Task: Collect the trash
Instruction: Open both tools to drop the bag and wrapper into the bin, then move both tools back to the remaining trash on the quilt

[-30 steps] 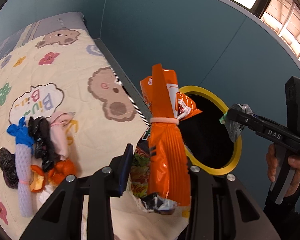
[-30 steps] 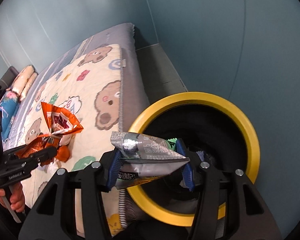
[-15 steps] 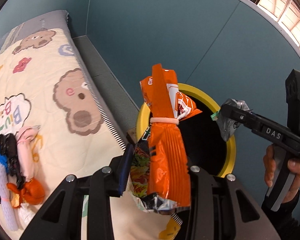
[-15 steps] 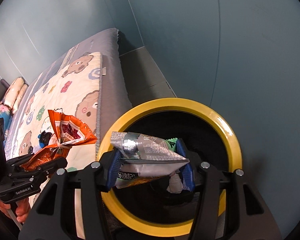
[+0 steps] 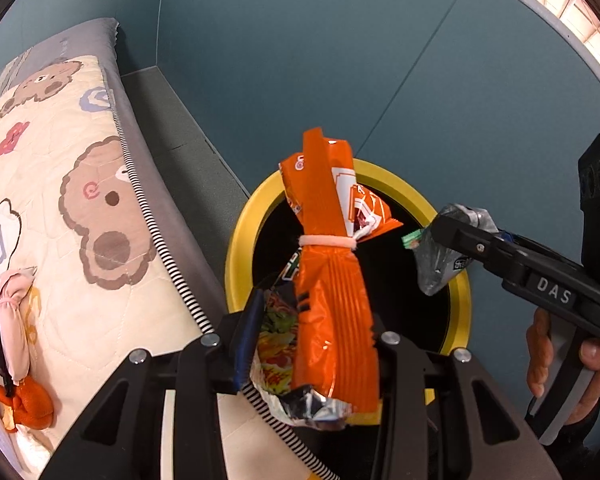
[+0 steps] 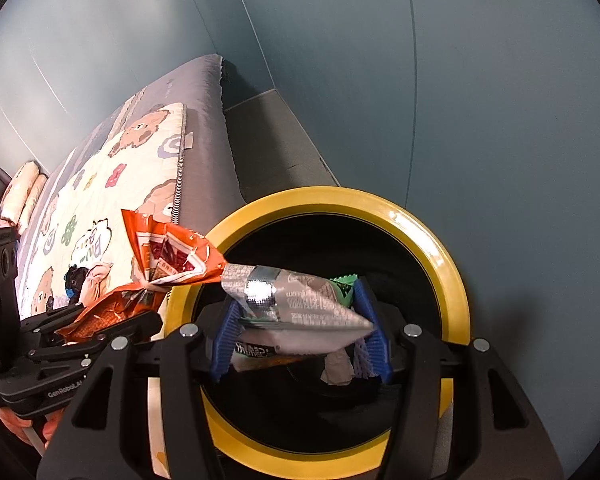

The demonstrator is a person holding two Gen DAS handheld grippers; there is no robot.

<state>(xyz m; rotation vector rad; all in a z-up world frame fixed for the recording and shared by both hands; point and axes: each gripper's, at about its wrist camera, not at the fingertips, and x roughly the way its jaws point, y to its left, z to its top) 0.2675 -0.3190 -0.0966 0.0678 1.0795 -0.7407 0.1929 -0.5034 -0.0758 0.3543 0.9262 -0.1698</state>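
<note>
The left gripper [image 5: 316, 344] is clenched on an orange snack bag [image 5: 332, 280] bound at its middle with a pale band [image 5: 327, 241]; a second, multicoloured wrapper [image 5: 278, 344] is pinched beside it between the same fingers [image 5: 247, 336]. The bag stands roughly upright from the fingers, and its upper end lies over the near edge of the yellow-rimmed bin [image 5: 244, 232].

The right gripper [image 6: 300, 328] is clenched on a silver foil wrapper [image 6: 296, 300]. A green packet edge [image 6: 344, 282] shows behind the foil, close to the right blue finger pad. In the right wrist view the foil wrapper sits directly over the dark opening of the yellow-rimmed bin [image 6: 440, 256]. In the left wrist view the right gripper [image 5: 432, 236] reaches in from the right with the silver foil wrapper [image 5: 440, 264] hanging over the bin's far rim.

The bin stands on the floor just beside the bed [image 5: 168, 216], close to the blue wall [image 5: 300, 60]. A cream quilt [image 5: 60, 160] with bear prints covers the bed. More bundled trash [image 5: 16, 320] lies on the quilt at the left edge of the left wrist view, well apart from the bin. Light-coloured scraps [image 6: 340, 366] are visible inside the bin, below the right gripper.
</note>
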